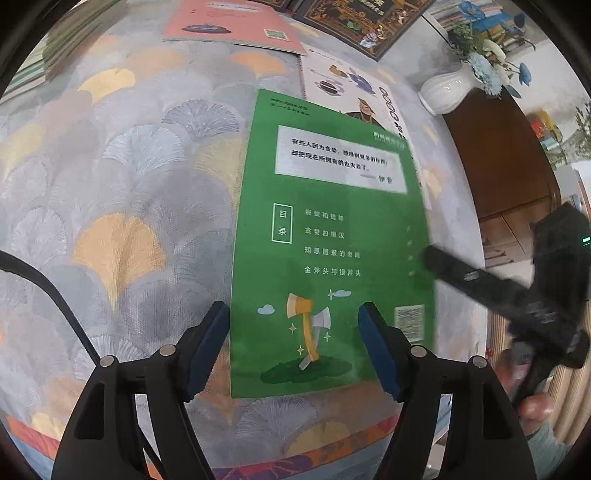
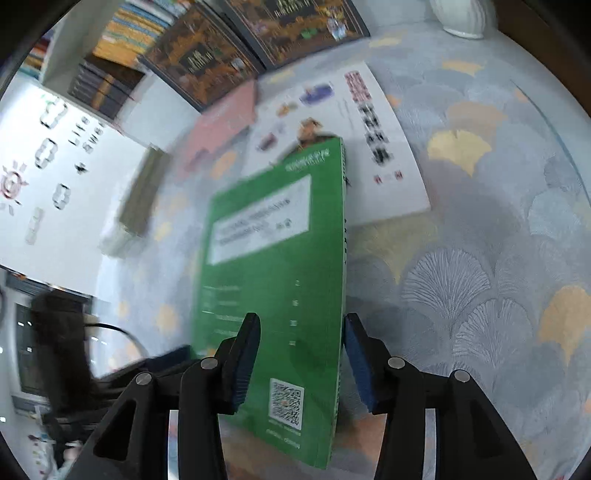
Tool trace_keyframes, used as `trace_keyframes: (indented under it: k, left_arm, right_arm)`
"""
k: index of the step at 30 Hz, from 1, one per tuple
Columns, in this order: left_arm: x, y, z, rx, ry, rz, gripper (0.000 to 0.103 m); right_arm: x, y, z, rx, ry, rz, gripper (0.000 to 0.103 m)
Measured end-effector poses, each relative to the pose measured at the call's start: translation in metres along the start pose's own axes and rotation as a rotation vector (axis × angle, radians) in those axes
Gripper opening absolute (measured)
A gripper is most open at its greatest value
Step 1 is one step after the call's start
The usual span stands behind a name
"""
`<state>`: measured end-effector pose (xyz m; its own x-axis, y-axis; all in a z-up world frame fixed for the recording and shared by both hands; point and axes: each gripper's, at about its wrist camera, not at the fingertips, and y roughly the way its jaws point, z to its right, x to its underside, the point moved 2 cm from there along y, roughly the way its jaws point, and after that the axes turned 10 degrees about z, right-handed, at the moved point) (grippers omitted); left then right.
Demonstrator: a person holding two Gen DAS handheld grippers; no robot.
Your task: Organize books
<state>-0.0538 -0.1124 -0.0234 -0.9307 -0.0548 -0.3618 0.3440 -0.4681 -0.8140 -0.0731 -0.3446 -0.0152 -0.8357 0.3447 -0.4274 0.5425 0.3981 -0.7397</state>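
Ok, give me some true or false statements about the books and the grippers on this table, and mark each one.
1. The green paperback book partly overlaps a white illustrated book. True.
2. The left gripper is clamped shut on the green book. False: it is open, its pads apart above the cover.
3. A white ribbed vase of blue flowers stands on the table. True.
4. The pink thin booklet lies on top of the green book. False: it lies apart, farther back.
5. The tablecloth is plain red. False: grey with a fan-leaf pattern.

Bare tablecloth (image 1: 122,192) lies left of the green book (image 1: 325,236); books crowd beyond.
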Motion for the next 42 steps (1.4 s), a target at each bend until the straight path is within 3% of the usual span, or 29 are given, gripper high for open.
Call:
trace_keyframes:
  k: [5, 10, 15, 18, 20, 25, 30, 35, 37, 39, 42]
  left_arm:
    - [-0.008, -0.01, -0.007, 0.03, 0.032, -0.019, 0.068]
    - [-0.033, -0.071, -0.042, 0.003, -0.03, 0.12, 0.068]
    - [-0.055, -0.145, -0.101, -0.105, -0.125, 0.286, 0.068]
    - [-0.058, -0.172, -0.134, -0.174, -0.17, 0.345, 0.068]
    - [-0.057, -0.175, -0.156, -0.178, -0.206, 0.338, 0.068]
    - [-0.048, -0.148, -0.173, -0.159, -0.204, 0.253, 0.068]
    - [-0.034, -0.108, -0.174, -0.124, -0.166, 0.146, 0.068]
    - [-0.021, -0.085, -0.167, -0.12, -0.097, 0.056, 0.063]
    - [-0.019, -0.085, -0.162, -0.123, -0.043, 0.052, 0.064]
    - [-0.018, -0.084, -0.159, -0.12, 0.004, 0.034, 0.064]
    - [-0.017, -0.084, -0.157, -0.068, 0.02, 0.027, 0.063]
  right_arm:
    - [-0.014, -0.031, -0.038, -0.126, 0.022, 0.056, 0.046]
    - [-0.022, -0.04, -0.106, -0.229, -0.054, 0.089, 0.046]
    - [-0.011, -0.014, -0.182, -0.329, -0.168, 0.034, 0.046]
    - [0.002, 0.004, -0.209, -0.298, -0.247, 0.002, 0.046]
    - [0.007, 0.012, -0.211, -0.275, -0.258, -0.014, 0.047]
    - [0.015, 0.045, -0.182, -0.151, -0.194, -0.105, 0.048]
    - [0.033, 0.074, -0.155, 0.014, -0.2, -0.142, 0.048]
    - [0.048, 0.088, -0.156, 0.097, -0.266, -0.05, 0.026]
    - [0.055, 0.091, -0.155, 0.156, -0.283, 0.003, 0.026]
    - [0.064, 0.099, -0.149, 0.192, -0.255, -0.023, 0.026]
    - [0.074, 0.101, -0.146, 0.142, -0.207, -0.045, 0.026]
